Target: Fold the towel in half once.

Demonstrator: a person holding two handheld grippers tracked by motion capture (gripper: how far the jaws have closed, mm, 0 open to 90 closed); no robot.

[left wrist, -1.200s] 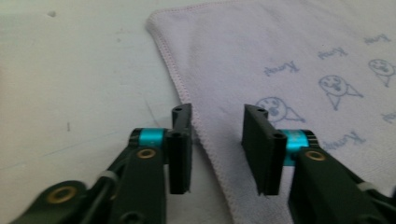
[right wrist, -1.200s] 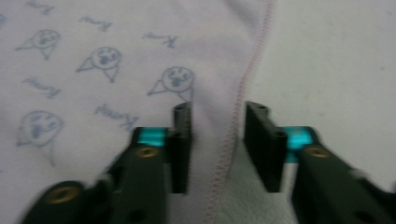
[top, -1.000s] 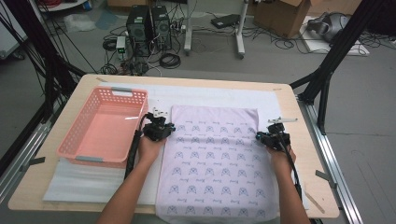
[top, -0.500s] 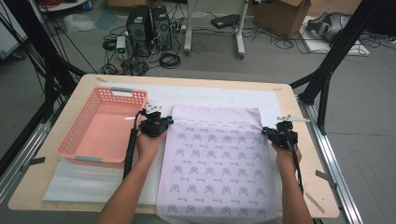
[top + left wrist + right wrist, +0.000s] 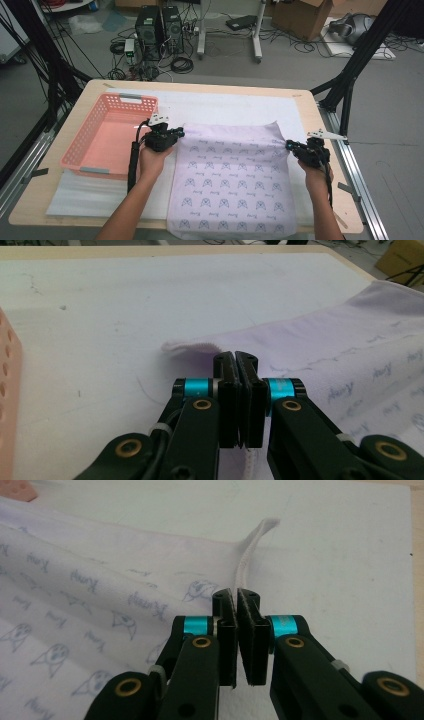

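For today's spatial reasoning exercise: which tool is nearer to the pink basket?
Left. The left tool grips the cloth corner right beside the pink basket; the right tool grips the opposite corner, across the cloth from it.

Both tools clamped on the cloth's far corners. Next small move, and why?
Probably carry both corners together toward the person to fold the far edge over the near part. The left tool and right tool are each shut on a far corner of the patterned cloth, the edge between them is already raised off the white mat, and the pink basket sits clear to the left.
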